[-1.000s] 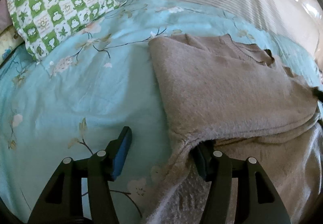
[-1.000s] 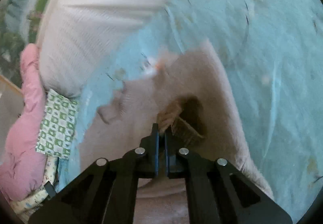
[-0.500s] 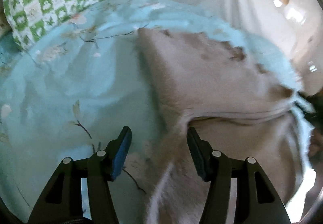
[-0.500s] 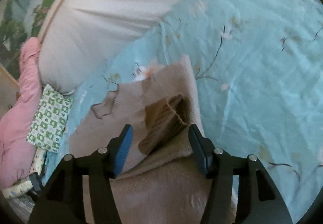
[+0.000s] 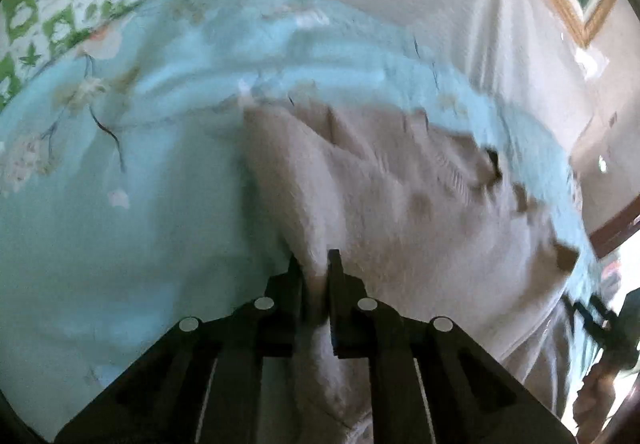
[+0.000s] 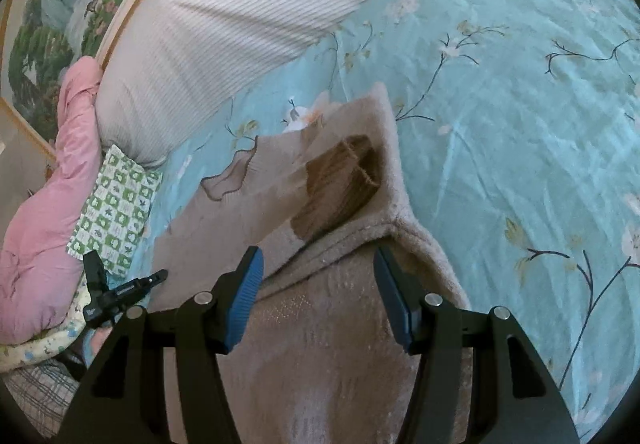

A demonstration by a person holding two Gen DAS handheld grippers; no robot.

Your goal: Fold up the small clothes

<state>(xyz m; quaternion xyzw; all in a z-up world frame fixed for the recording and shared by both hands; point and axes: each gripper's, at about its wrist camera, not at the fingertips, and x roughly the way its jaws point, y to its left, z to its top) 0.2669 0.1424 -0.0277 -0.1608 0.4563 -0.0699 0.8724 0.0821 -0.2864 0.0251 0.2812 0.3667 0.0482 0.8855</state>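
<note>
Left gripper (image 5: 314, 264) newly clamped on sweater (image 5: 392, 204), right gripper (image 6: 318, 264) freshly parted.

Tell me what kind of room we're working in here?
Most likely a bedroom: the beige sweater lies on a bed with a light-blue floral sheet, a green-checked pillow and pink quilt sit at its head, and a framed landscape painting hangs behind.

Black right gripper (image 6: 318, 296): blue ribbed pads (image 6: 248, 298), silver screws.
</note>
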